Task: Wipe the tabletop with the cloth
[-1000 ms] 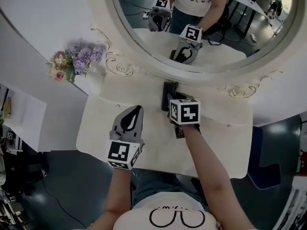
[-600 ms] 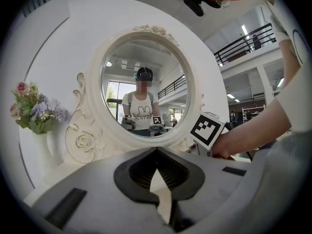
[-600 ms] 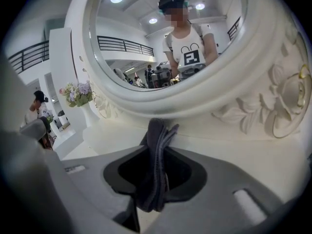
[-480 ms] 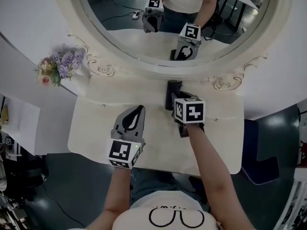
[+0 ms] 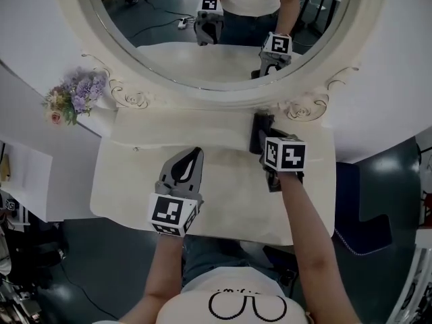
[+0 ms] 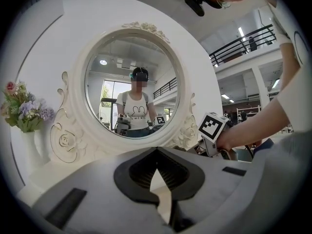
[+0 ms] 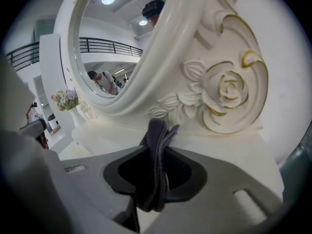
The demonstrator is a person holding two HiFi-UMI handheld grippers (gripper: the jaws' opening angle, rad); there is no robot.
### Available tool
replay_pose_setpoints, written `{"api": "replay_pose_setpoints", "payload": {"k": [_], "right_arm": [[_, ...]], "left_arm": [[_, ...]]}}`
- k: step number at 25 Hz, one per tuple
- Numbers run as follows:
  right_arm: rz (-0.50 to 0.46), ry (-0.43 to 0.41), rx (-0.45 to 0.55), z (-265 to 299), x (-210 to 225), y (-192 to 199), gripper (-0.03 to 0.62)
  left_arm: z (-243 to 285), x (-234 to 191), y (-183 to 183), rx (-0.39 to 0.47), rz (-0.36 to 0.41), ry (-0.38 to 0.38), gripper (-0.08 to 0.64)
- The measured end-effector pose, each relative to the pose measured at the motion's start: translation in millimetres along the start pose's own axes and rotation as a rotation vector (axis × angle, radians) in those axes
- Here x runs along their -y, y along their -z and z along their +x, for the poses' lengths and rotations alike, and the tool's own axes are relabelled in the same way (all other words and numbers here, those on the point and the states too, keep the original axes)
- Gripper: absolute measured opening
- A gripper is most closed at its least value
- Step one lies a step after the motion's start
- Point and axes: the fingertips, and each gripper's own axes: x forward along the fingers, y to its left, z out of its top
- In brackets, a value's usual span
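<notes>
Cream desk (image 5: pixel 135 174) under both arms, backed by a round mirror (image 5: pixel 162 25) in an ornate white frame with gilt-edged carved roses. Left claw (image 5: pixel 192 155) low over the desk's middle, tips together, holding nothing. Right claw (image 5: pixel 264 144) at the back right of the desk, just beside the frame, clamped on the cloth. Bunch of pink and purple flowers (image 5: pixel 71 98) at the frame's left side. Dark grey cloth (image 7: pixel 157 130) folded upright between that claw's tips, its far end lying on the desk below a carved rose
</notes>
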Motion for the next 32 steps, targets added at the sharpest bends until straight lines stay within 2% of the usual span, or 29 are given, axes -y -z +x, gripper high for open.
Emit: {"api": "replay_pose_setpoints", "payload": {"k": [21, 24, 29, 32], "right_arm": [[0.015, 0.266, 0.003, -78.7, 157.8, 26.8, 0.089], [-0.004, 0.343, 0.002, -90.8, 173.7, 30.0, 0.089], [-0.07, 0.542, -0.019, -119.8, 194.4, 37.7, 0.086], [-0.086, 0.571, 0.014, -131.4, 186.8, 41.2, 0.083]], "left_arm": [[5.5, 47.7, -2.1, -0.019, 0.054, 0.099, -0.002], [1.7, 49.8, 1.3, -0.028, 0.059, 0.112, -0.002], [-6.6, 45.6, -0.1, -0.022, 0.059, 0.135, -0.002], [-11.9, 41.0, -3.5, -0.007, 0.058, 0.156, -0.002]]}}
